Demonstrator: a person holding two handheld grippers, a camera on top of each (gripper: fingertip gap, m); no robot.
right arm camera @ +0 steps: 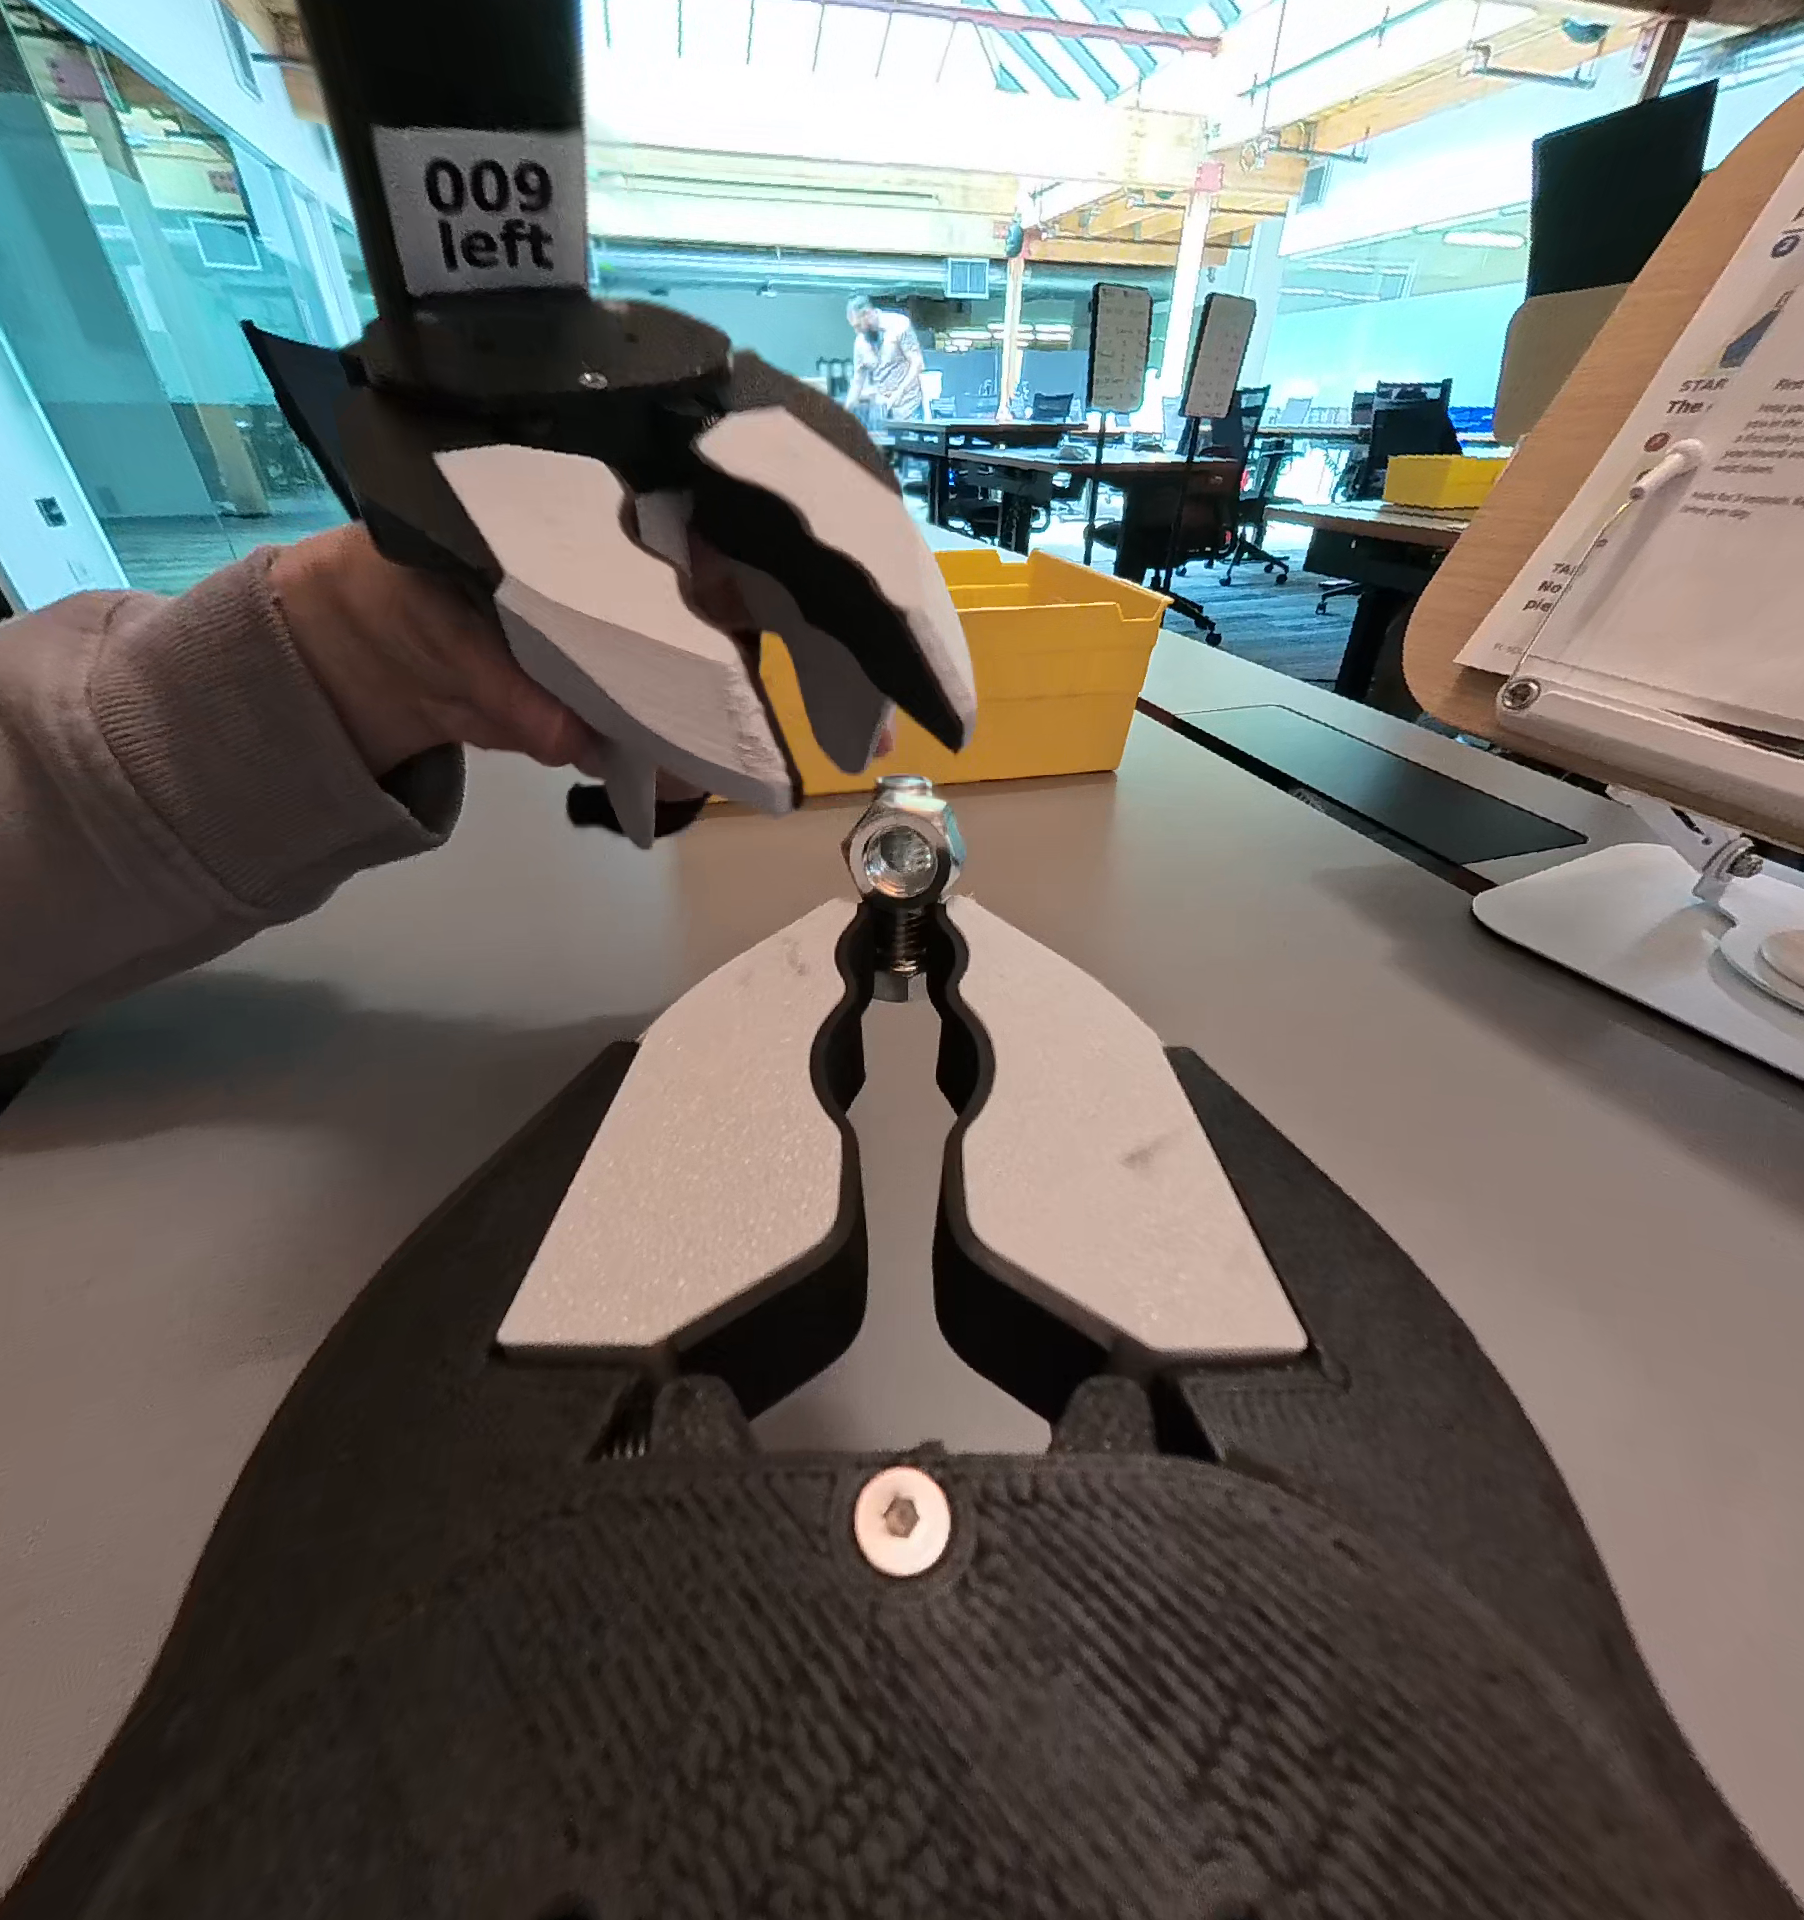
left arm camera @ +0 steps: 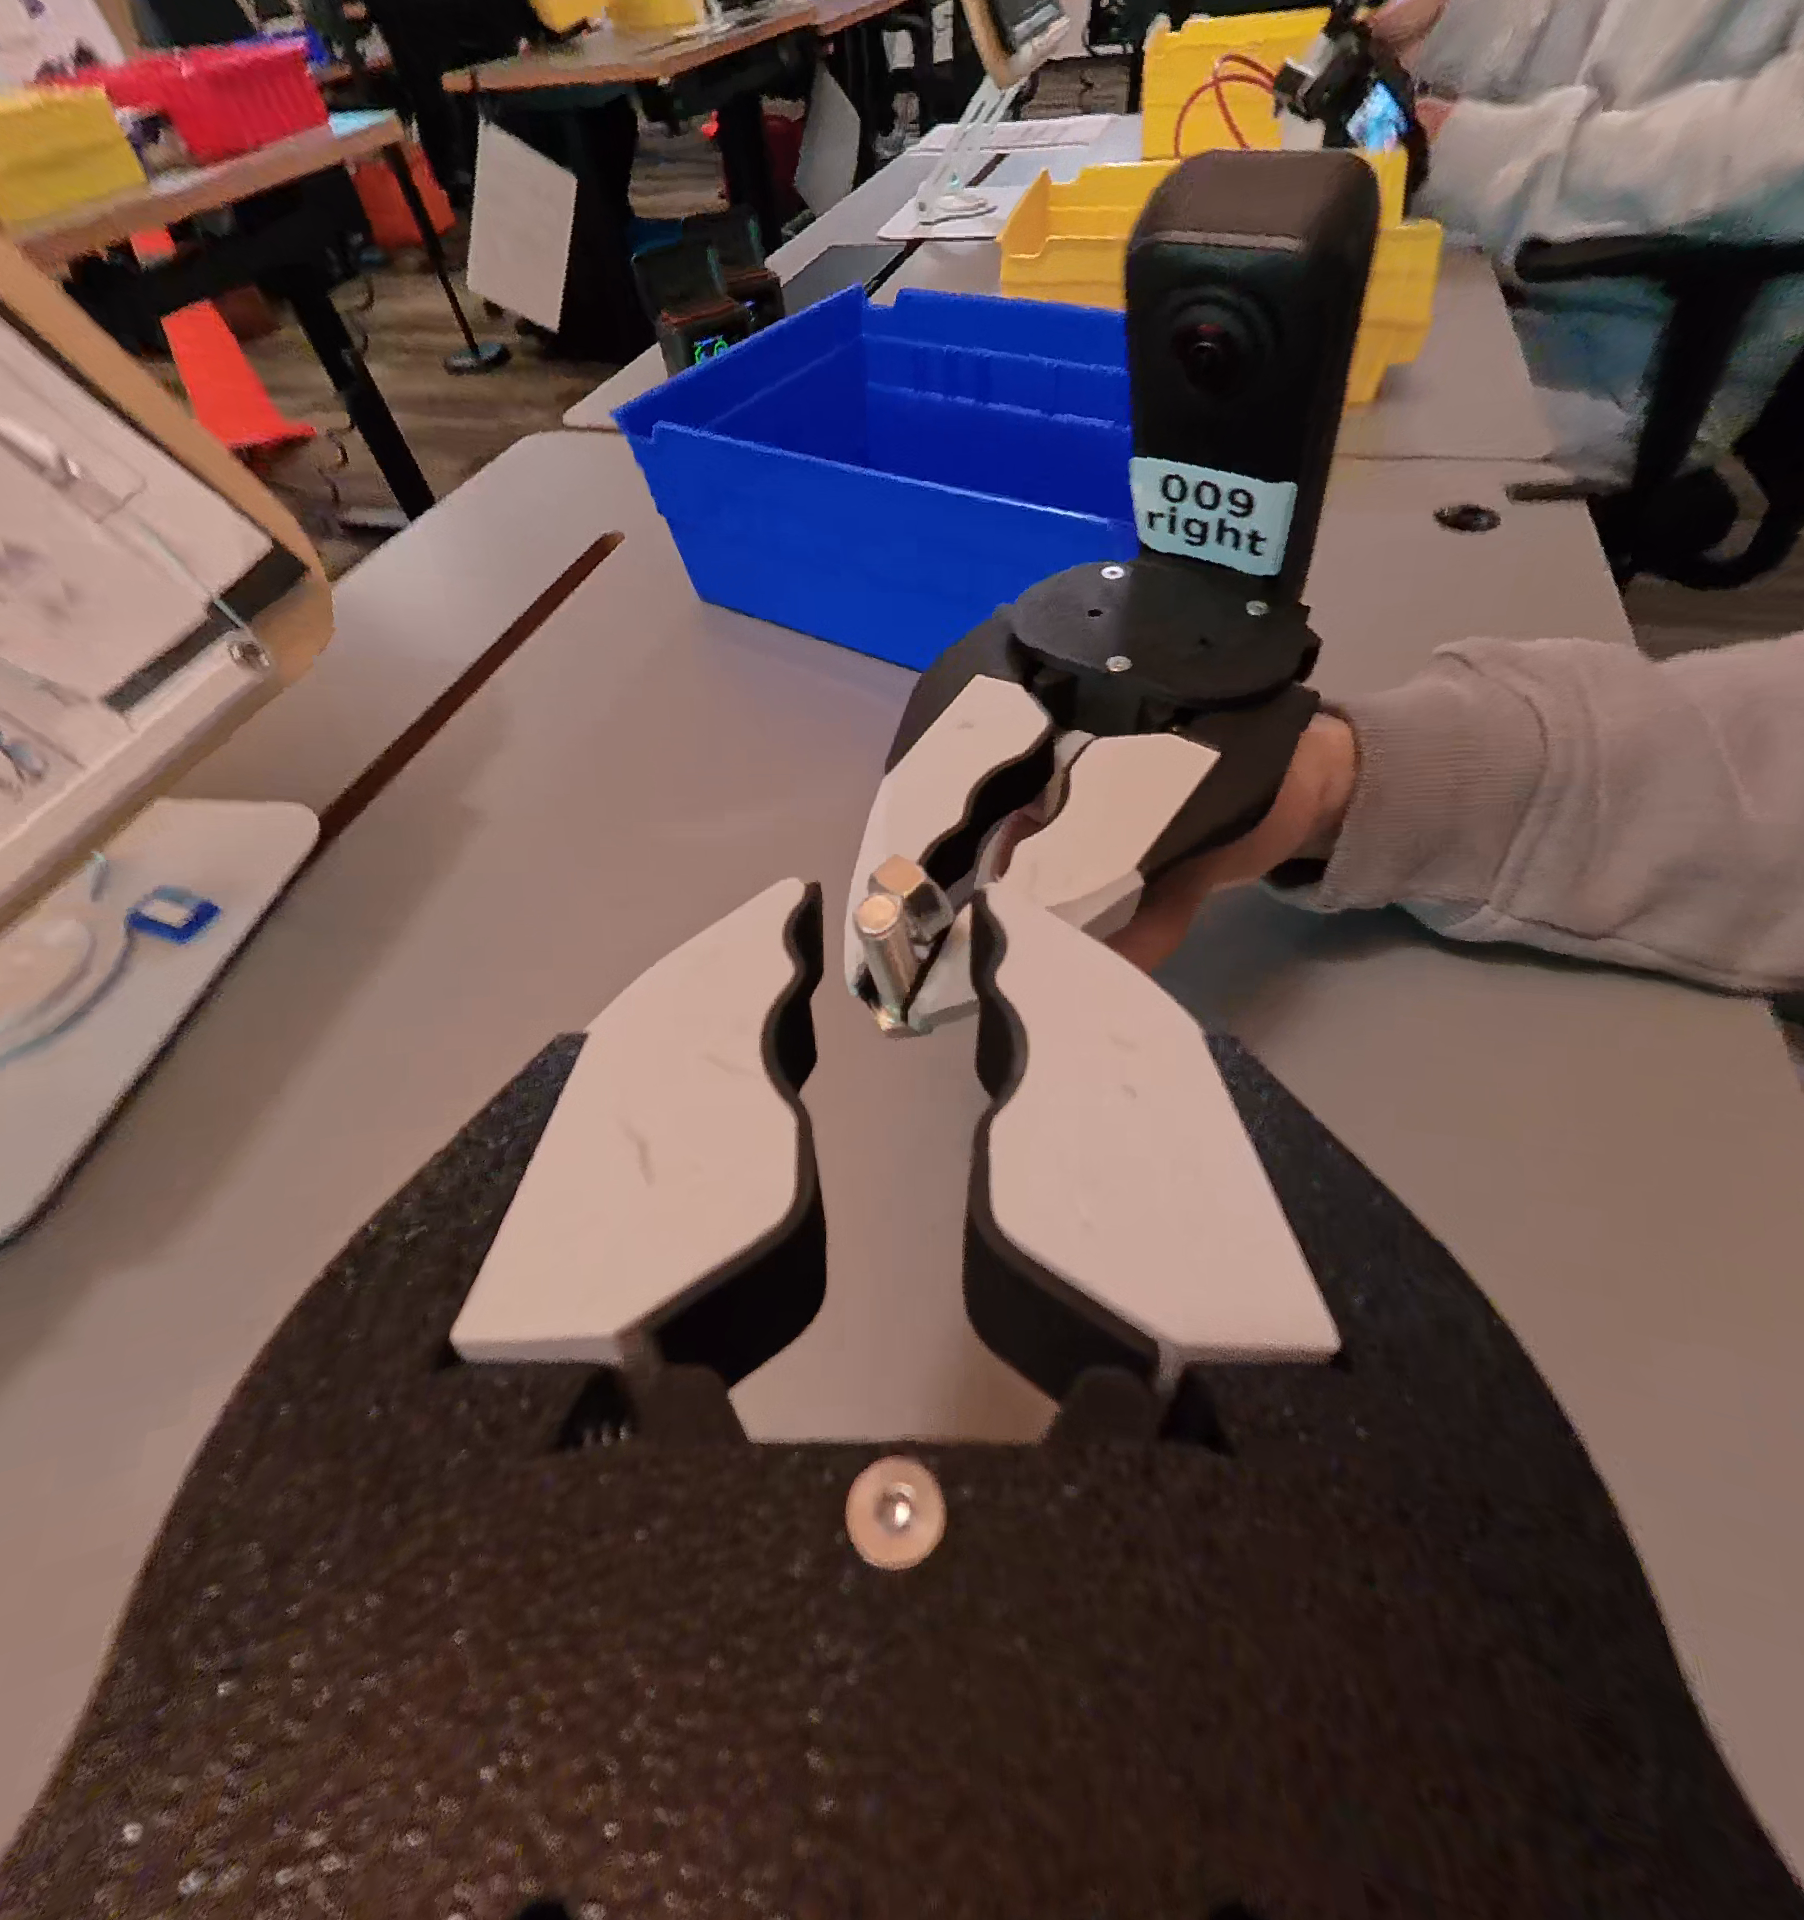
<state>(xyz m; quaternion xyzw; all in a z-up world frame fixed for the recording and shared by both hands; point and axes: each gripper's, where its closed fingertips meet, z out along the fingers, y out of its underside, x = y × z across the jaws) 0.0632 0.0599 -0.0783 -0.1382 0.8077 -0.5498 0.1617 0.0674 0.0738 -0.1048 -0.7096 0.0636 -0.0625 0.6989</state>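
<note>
In front of the blue bin (left arm camera: 877, 488), above the counter (left arm camera: 669, 727), the right tongs (right arm camera: 899, 914) clench a steel bolt (right arm camera: 899, 951) by its threads, nut (right arm camera: 906, 857) uppermost; hard, slick, probably weighty. The left tongs (left arm camera: 896, 914), released, flank it.

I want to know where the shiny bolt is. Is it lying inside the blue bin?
No, the bolt is pinched between the right gripper fingertips above the grey table, in front of the blue bin.

My two grippers, the left gripper (left arm camera: 893, 914) and right gripper (right arm camera: 898, 914), have wavy-edged white fingers on textured black bodies with a silver screw, and I wear grey ribbed-cuff sleeves (left arm camera: 1563, 810).
</note>
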